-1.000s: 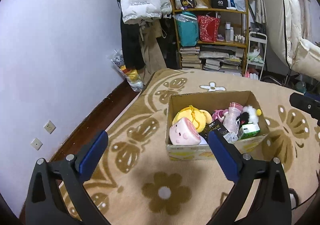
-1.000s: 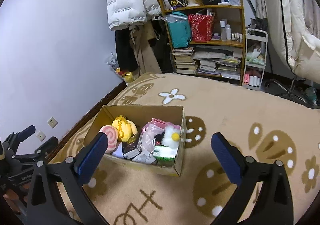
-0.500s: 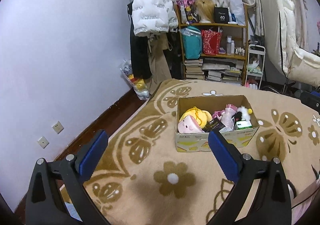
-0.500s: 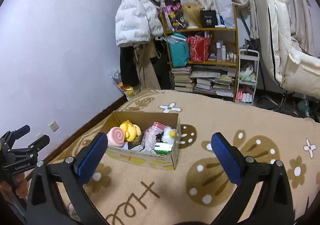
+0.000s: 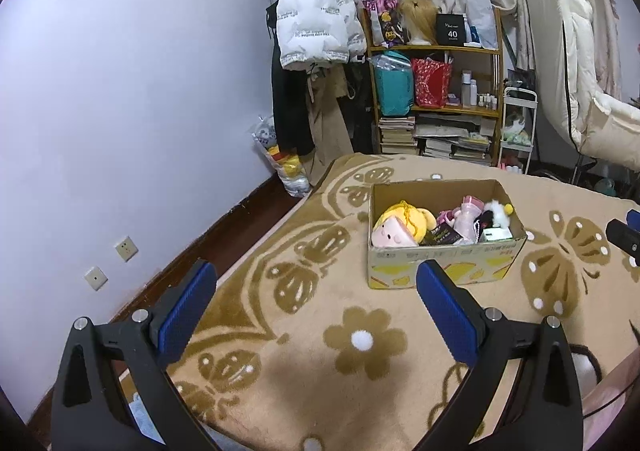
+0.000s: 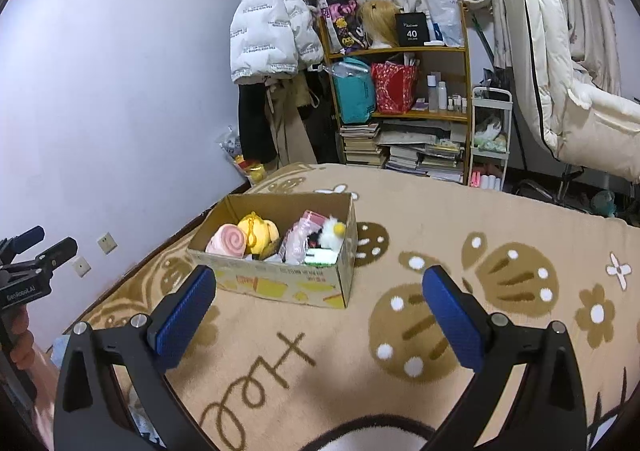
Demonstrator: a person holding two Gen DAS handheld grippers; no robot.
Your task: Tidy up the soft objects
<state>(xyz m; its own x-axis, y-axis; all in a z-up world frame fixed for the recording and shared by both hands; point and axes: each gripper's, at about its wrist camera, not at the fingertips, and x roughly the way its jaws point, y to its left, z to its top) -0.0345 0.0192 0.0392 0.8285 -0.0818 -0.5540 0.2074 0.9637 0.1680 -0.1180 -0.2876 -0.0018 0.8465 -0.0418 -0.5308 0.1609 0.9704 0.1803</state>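
Plush toys (image 5: 402, 225) are sitting packed in the cardboard box (image 6: 280, 285), centre frame, on the patterned blanket (image 6: 460, 219). Left gripper (image 5: 316, 309) and right gripper (image 6: 320, 311) are both hanging wide and empty, well short of it, so everything soft is staying corralled.

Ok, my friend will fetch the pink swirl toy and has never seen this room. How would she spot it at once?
On the patterned blanket stands an open cardboard box full of small things. The pink swirl toy lies at the box's end nearest the wall, touching a yellow plush. It alone is pale pink with a darker spiral on its round face.
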